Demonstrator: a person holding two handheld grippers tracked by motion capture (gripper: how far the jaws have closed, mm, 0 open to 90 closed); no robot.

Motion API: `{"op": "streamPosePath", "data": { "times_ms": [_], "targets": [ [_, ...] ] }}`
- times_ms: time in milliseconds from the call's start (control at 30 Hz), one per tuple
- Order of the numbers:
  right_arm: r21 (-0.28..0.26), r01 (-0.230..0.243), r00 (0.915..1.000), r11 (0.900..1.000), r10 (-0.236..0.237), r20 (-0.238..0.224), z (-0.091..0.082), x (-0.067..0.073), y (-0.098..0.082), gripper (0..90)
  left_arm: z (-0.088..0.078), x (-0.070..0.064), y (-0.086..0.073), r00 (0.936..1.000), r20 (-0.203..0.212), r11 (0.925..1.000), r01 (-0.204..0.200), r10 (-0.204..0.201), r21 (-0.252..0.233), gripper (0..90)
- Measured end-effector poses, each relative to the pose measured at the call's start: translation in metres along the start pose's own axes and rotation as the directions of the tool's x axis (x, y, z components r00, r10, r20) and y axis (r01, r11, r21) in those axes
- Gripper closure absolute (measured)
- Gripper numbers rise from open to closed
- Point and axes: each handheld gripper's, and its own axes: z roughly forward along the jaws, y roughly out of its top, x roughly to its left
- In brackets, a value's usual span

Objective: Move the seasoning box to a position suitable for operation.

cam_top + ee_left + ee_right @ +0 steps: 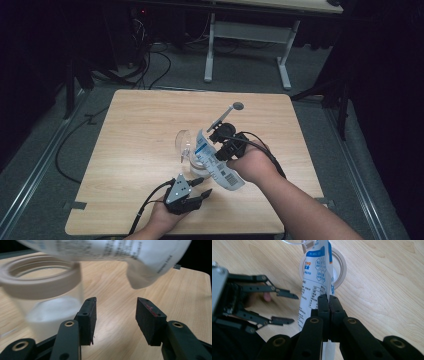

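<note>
Pouring white powder from bag into glass jar, mid-table.

Table (130,130) → bag (220,167) → jar (197,162) → grippers. Bag hangs tilted, mouth end over jar rim, bottom end toward the person. Right gripper (328,298) jaws fully closed, pinching bag edge. Left gripper (202,186) jaws wide apart, nothing between them, just beside jar, not touching. Jar has some powder at bottom. To do it well, imo: clamp jar w/ left first, keep bag mouth inside rim, tip slowly.

We note a white pouch (317,282) with blue print above the clear jar (47,297); table (140,125) light woodgrain.
</note>
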Motion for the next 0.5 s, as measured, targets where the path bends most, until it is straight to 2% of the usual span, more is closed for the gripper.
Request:
{"op": "streamPosePath", "data": {
  "times_ms": [133, 233, 300, 500],
  "targets": [
    [-0.002, 0.001, 1.0, 1.0, -0.001, 0.003, -0.001, 0.0, -0.001, 90.0, -0.013, 0.011, -0.003, 0.9998, -0.022, 1.0, 0.002, -0.002, 0.001, 51.6],
    [0.001, -0.017, 0.9999, 1.0, 0.017, 0.002, -0.002, 0.001, -0.002, 90.0, -0.026, 0.021, -0.005, 0.9986, -0.053, 1.0, 0.001, -0.002, -0.007, 51.5],
    [-0.004, -0.006, 1.0, 1.0, 0.006, 0.006, -0.002, 0.0, -0.002, 90.0, -0.037, 0.028, -0.006, 0.9971, -0.075, 1.0, 0.0, -0.001, -0.01, 51.5],
    [-0.003, -0.004, 1.0, 1.0, 0.004, 0.008, -0.001, -0.002, -0.005, 90.0, -0.066, 0.055, -0.016, 0.9876, -0.155, 0.9995, 0.023, -0.026, -0.022, 51.5]
  ]
}}
